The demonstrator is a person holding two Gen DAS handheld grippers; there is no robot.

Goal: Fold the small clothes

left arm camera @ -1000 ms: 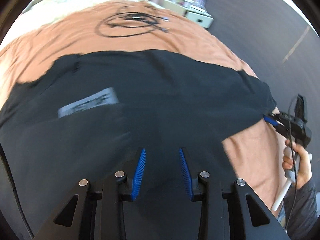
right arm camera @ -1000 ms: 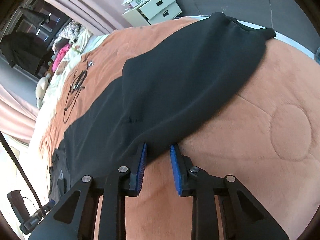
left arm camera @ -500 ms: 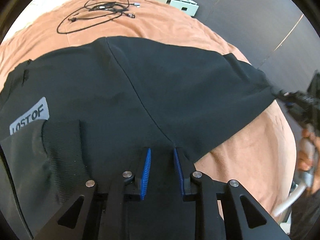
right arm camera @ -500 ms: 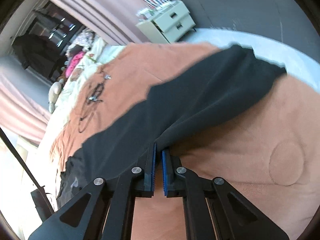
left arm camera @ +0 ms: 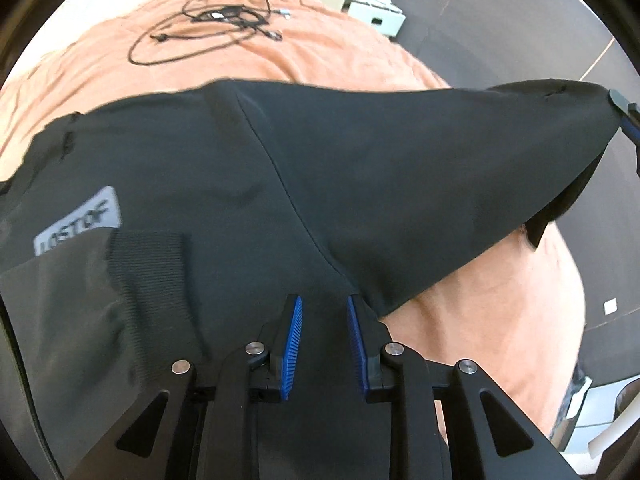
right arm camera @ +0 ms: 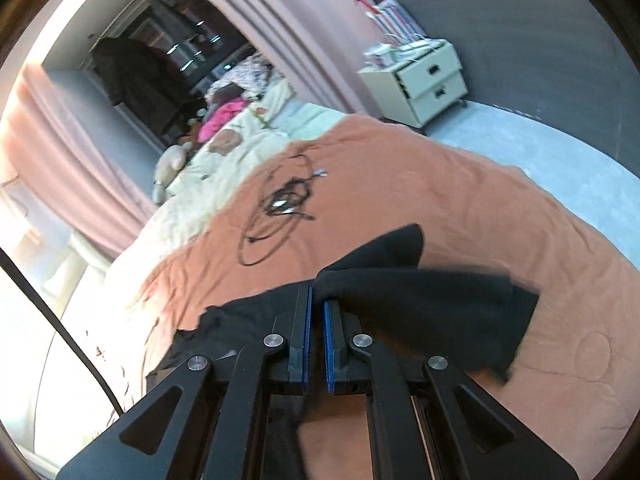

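A black garment point(left arm camera: 360, 168) with a grey "LOSTOF" label point(left arm camera: 78, 224) is spread on the bed's orange blanket point(left arm camera: 340, 52). My left gripper point(left arm camera: 323, 300) points steeply down with its blue pads pinching a bunch of the cloth where a seam runs in. The garment's far corner is pulled up off the bed, and the right gripper's tip point(left arm camera: 626, 120) shows at it. In the right wrist view the right gripper point(right arm camera: 317, 294) is shut on that black garment point(right arm camera: 420, 304), which hangs below it over the blanket point(right arm camera: 440, 200).
A tangled black cable point(left arm camera: 208, 24) lies on the blanket beyond the garment and also shows as the cable point(right arm camera: 280, 204). A cream drawer cabinet point(right arm camera: 424, 80) stands on the grey floor past the bed. Pillows and soft toys point(right arm camera: 224, 120) crowd the bed's head.
The right gripper closed on the garment's edge and rose, lifting that corner off the bed. The left gripper's jaws narrowed onto the cloth and slid a little across the garment.
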